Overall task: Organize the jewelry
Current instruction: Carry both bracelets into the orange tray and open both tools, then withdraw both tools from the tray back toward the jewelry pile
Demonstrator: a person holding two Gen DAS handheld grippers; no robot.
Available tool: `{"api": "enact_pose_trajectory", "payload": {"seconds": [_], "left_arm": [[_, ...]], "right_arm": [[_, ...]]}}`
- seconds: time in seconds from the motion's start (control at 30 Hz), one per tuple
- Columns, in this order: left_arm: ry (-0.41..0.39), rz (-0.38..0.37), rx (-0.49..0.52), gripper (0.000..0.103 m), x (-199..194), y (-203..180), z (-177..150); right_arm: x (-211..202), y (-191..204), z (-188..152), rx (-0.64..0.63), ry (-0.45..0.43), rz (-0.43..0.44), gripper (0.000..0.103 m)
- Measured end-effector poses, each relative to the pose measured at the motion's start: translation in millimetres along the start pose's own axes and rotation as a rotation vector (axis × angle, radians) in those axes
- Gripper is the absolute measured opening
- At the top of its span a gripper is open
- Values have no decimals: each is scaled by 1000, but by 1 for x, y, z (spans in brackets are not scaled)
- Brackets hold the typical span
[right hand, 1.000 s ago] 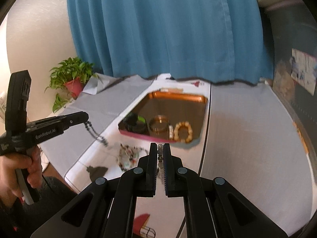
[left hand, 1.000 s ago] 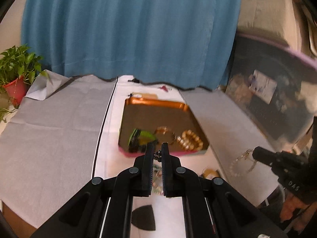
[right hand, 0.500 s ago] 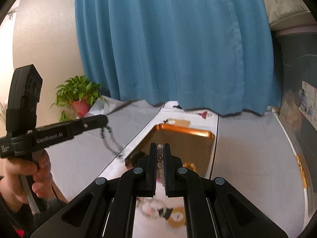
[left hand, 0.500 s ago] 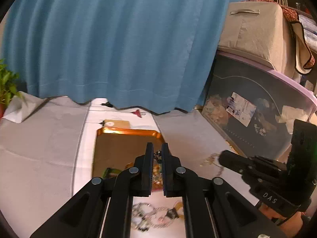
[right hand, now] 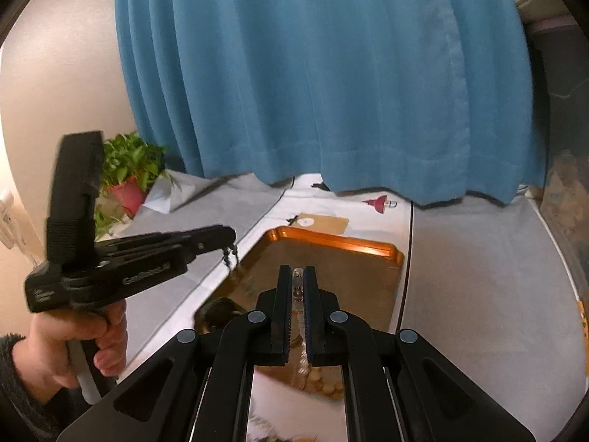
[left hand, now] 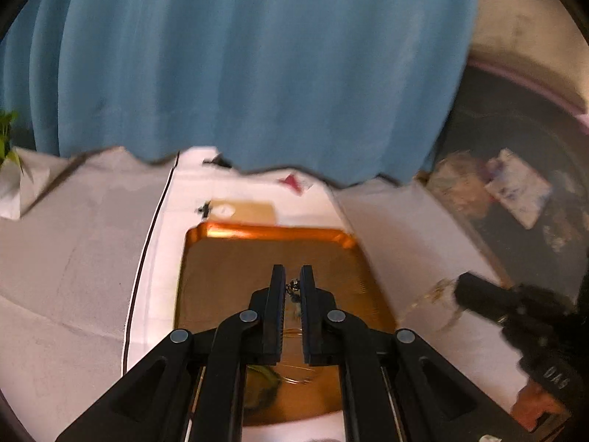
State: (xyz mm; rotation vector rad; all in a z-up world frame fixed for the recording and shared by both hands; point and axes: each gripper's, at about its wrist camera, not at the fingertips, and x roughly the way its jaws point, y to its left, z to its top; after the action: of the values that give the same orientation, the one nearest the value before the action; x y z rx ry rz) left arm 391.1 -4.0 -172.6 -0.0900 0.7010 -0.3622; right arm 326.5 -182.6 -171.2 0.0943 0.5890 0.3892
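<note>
An orange tray (left hand: 272,231) (right hand: 331,240) lies on the white strip of the table. My left gripper (left hand: 293,276) is shut on a dark beaded string (left hand: 293,289) and holds it above the tray; in the right wrist view the left gripper (right hand: 228,237) shows with the dark beads (right hand: 230,256) hanging over the tray's left edge. My right gripper (right hand: 298,276) is shut on a clear beaded string (right hand: 296,287) above the tray; it also shows in the left wrist view (left hand: 460,287), right of the tray. A green bracelet (left hand: 263,375) and wooden beads (right hand: 324,386) lie in the tray.
A blue curtain (right hand: 324,73) hangs behind the table. A potted plant (right hand: 127,184) stands at the back left. A paper tag (left hand: 241,210) and a small red piece (right hand: 379,202) lie behind the tray. A dark storage bin (left hand: 515,169) stands at the right.
Both grippers have lifted their bead strings off the table and moved forward over the tray. The loose jewelry pile in front of the tray has dropped out of view.
</note>
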Motion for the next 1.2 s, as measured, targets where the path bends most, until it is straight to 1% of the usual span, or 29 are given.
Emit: {"api": "enact_pose_trajectory", "payload": {"seconds": [0.07,0.13,0.17,0.23,0.33,0.4,0.47,0.5,0.53,0.57,0.6,0.63,0.67,0.7,0.87,0.93,0.97,1.03,1.07,1.13,1.2], "left_arm": [[48,44,12,5,24,11,-6],[94,86,18,5,42,19,-15],[116,94,18,5,49,24,-19],[126,112,16,5,55,30,-25],[142,133,13,6,58,36,-30],[146,147,4,7,56,39,-31],[164,160,-10,16,53,40,-30],[167,160,-17,38,49,40,-30],[155,160,-18,65,42,39,-30],[130,170,-9,75,32,37,-30],[109,184,7,83,23,35,-30],[86,209,30,84,13,31,-30],[71,231,49,85,2,27,-31],[67,235,59,86,-5,24,-32],[57,214,72,89,-51,9,-45],[35,221,96,91,-76,-1,-54],[26,224,109,92,-88,-7,-59],[11,229,128,96,-109,-17,-67],[3,232,135,97,-122,-22,-71],[-13,235,134,103,-144,-31,-77],[-32,249,128,103,-165,-40,-83]], "right_arm": [[19,-5,0,2,6,-13,6],[47,-11,-2,1,55,-21,6],[55,-12,-3,0,70,-27,6],[76,-18,-8,12,104,-53,6],[94,-27,-13,58,140,-52,6],[106,-35,-17,93,173,-86,8],[111,-41,-19,132,206,-86,11],[108,-43,-20,150,206,-73,17],[104,-44,-20,160,200,-63,21],[96,-45,-21,171,187,-60,34],[88,-44,-21,177,175,-62,59],[77,-43,-22,183,158,-59,80],[62,-41,-24,193,131,-54,86],[51,-40,-26,199,112,-52,89],[-9,-29,-38,226,67,-69,93],[-35,-20,-43,223,51,-94,98],[-45,-16,-46,216,42,-99,98],[-76,-3,-52,193,13,-115,103],[-86,1,-53,187,5,-124,103],[-112,11,-57,166,-11,-150,103],[-137,22,-61,148,-33,-181,103]]}}
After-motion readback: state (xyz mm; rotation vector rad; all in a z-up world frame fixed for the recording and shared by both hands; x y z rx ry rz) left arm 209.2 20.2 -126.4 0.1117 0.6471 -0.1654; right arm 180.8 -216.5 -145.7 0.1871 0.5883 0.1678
